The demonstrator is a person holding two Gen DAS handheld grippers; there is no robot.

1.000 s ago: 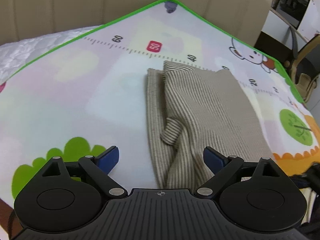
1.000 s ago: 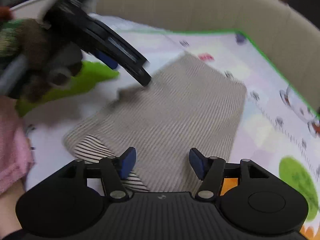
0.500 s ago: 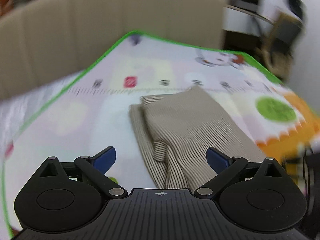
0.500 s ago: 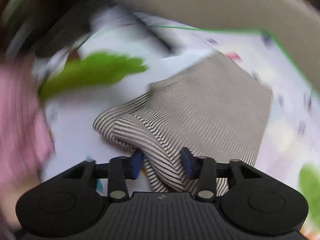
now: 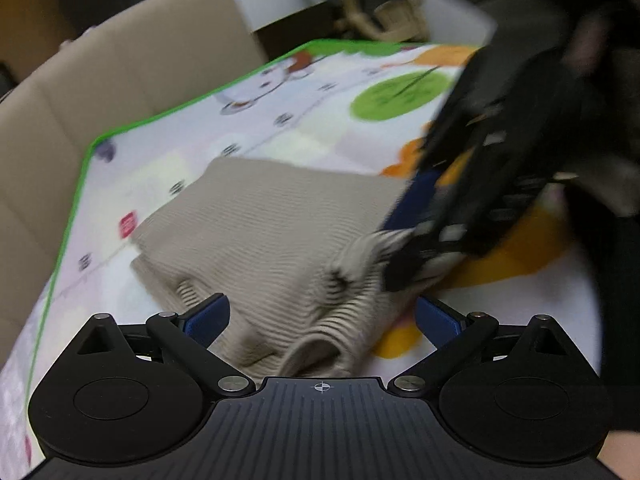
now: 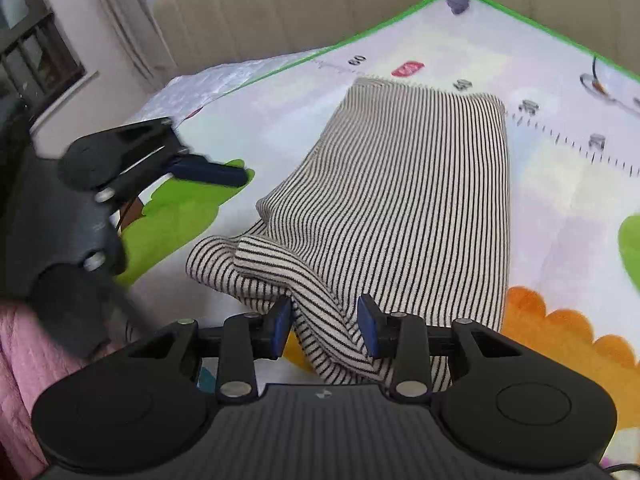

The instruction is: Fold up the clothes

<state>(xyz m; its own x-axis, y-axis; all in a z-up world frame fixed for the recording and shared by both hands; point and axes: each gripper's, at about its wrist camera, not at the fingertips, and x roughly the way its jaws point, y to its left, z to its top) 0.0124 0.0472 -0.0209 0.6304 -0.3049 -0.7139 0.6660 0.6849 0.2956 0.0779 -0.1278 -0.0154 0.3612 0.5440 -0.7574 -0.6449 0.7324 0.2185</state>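
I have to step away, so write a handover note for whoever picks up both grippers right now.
Left hand-held gripper: open, empty, poised over the near edge of the striped garment.
Right hand-held gripper: shut on a bunched fold at the garment's near end.
Garment lies on the play mat, partly folded into a long panel; its far end is flat, its near end is rumpled and raised.
A pink cloth sits at the left edge of the right wrist view.
Done: first lengthwise folds.
Left: probably take the near end with the left too, fold it over, smooth it flat.
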